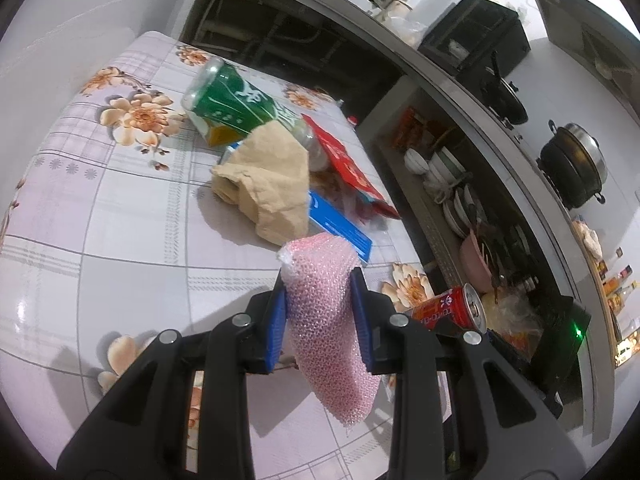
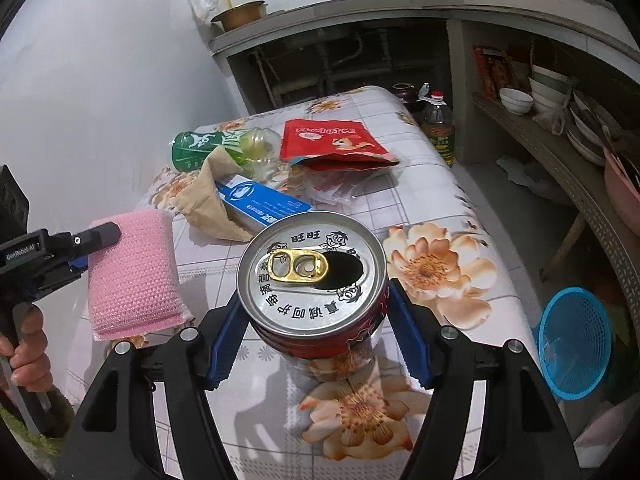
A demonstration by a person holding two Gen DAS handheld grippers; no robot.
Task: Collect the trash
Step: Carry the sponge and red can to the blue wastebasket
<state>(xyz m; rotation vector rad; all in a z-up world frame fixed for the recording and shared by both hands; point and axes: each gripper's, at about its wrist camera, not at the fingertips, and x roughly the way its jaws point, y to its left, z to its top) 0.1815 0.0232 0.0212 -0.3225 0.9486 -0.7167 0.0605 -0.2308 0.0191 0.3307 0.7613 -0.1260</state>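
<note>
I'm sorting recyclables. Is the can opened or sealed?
Opened: the can in the right gripper shows a dark open mouth beside its gold tab.

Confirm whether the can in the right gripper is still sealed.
No. The can in the right gripper has its gold tab pulled back over a dark open hole.

both the left gripper [image 1: 319, 280] and right gripper [image 2: 316, 300] are apparently clamped, held side by side.
</note>
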